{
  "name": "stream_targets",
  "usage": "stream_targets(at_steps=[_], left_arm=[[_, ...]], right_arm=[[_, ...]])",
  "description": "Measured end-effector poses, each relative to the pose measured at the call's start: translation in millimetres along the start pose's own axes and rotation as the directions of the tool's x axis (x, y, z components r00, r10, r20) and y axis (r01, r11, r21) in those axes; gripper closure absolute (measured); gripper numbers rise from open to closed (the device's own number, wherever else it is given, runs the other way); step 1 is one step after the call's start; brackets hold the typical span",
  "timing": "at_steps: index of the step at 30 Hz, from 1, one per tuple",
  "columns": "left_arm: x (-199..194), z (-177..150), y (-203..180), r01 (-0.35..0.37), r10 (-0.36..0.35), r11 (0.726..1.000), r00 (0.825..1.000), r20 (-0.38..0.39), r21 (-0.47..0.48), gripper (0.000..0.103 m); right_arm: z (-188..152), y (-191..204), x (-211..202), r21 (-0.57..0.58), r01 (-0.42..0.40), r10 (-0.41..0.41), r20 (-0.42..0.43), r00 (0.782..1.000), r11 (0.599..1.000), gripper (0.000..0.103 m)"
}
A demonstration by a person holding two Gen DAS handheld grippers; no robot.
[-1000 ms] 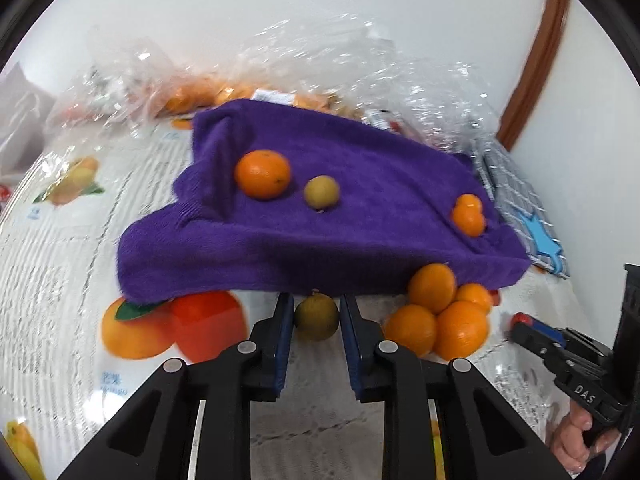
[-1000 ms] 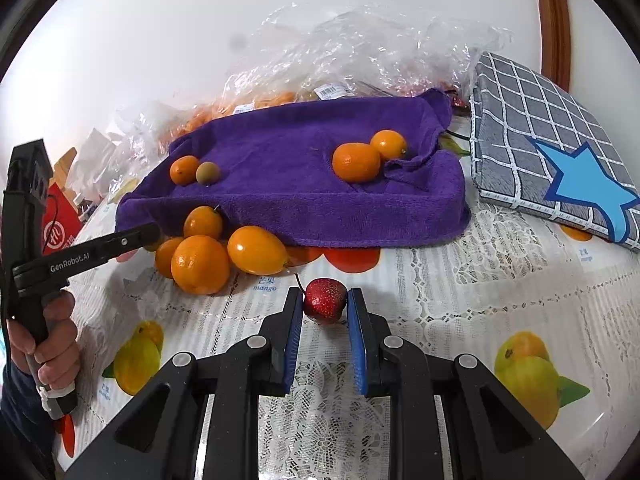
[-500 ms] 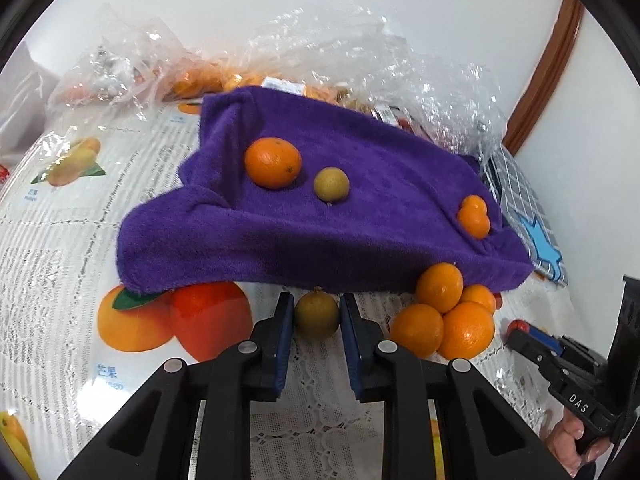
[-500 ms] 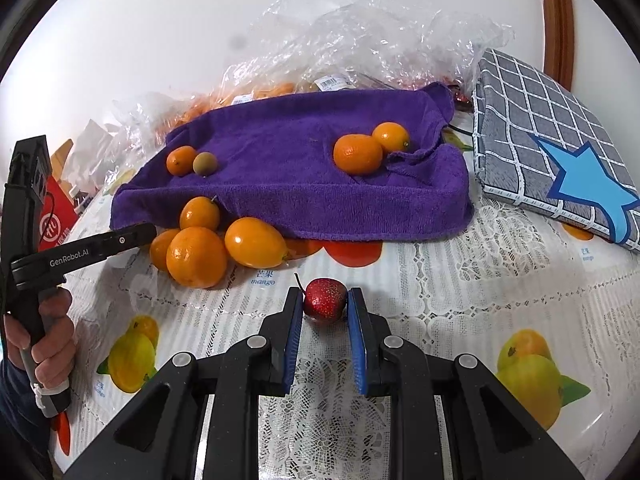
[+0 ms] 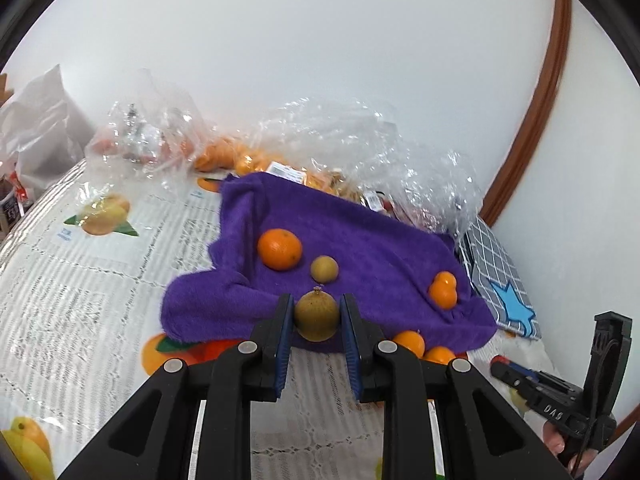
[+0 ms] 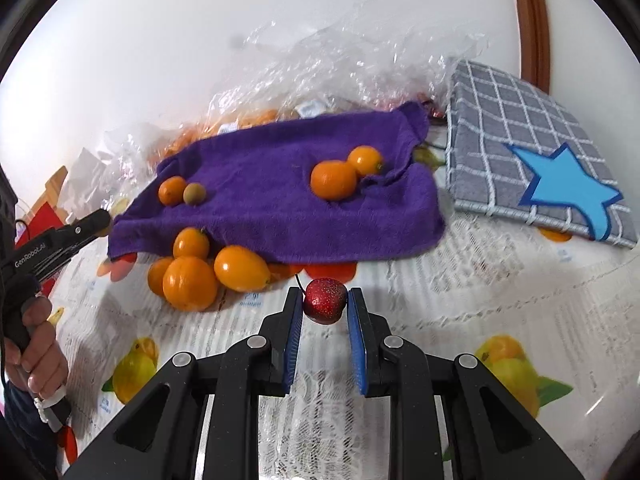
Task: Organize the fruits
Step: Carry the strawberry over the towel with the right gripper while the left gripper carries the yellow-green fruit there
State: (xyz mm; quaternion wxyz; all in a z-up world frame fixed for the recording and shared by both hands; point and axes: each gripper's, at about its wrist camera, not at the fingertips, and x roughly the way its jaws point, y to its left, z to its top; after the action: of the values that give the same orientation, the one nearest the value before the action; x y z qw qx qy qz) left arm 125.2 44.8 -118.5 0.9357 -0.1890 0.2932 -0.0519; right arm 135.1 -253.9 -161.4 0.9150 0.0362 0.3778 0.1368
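Observation:
My left gripper [image 5: 316, 320] is shut on a brown-green round fruit [image 5: 316, 315], held above the near edge of the purple towel [image 5: 372, 240]. On the towel lie an orange [image 5: 279, 249], a small brown-green fruit [image 5: 324, 268] and two small oranges [image 5: 443, 289]. My right gripper [image 6: 325, 306] is shut on a red cherry-like fruit [image 6: 325, 300], just above the tablecloth in front of the towel [image 6: 276, 184]. Several oranges [image 6: 200, 268] sit in a pile by the towel's near left edge.
Crinkled clear plastic bags [image 5: 360, 148] with more fruit lie behind the towel. A grey checked cloth with a blue star [image 6: 536, 160] lies to the right. The fruit-print lace tablecloth [image 6: 460, 292] covers the table. A white wall stands behind.
My left gripper has lifted and moved forward with the brown-green fruit, now over the towel's near edge. My right gripper has stayed almost still with the red fruit.

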Motion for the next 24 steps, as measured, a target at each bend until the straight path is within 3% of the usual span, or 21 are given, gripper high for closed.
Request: stream_targets(at_steps=[8,13,19,21,24], left_arm=[[12.0,36.7,-1.3,-0.042,0.042,0.999,0.998,0.039,-0.002,0.081],[41.2,50.2,-0.1,-0.052,0.054,0.998,0.998,0.035,-0.046,0.081],[63.0,38.4,8.4,-0.071,0.07,0.997,0.997,-0.015,-0.011,0.081],[65.0,37.6,13.3,-0.051,0.05,0.998,0.998,-0.03,-0.039,0.081],[67.7,36.2,20.0,-0.03,0.027,0.996,0.999,-0.046,-0.08,0.081]], right_arm=[[46.6,-5.6,-15.4,-0.022,0.032,-0.03,0.108,0.994,0.999,0.08],[83.5,-10.1,-2.3,-0.008,0.03,-0.029,0.151,0.988,1.0,0.08],[82.6,-20.9,36.5,0.03,0.028,-0.031,0.093,0.995,0.999,0.08],[78.2,-19.9,45.8,0.013,0.059,-0.06,0.051,0.997,0.998,0.08],[76.4,-17.7,50.7,0.008,0.04,-0.041,0.042,0.998,0.999,0.08]])
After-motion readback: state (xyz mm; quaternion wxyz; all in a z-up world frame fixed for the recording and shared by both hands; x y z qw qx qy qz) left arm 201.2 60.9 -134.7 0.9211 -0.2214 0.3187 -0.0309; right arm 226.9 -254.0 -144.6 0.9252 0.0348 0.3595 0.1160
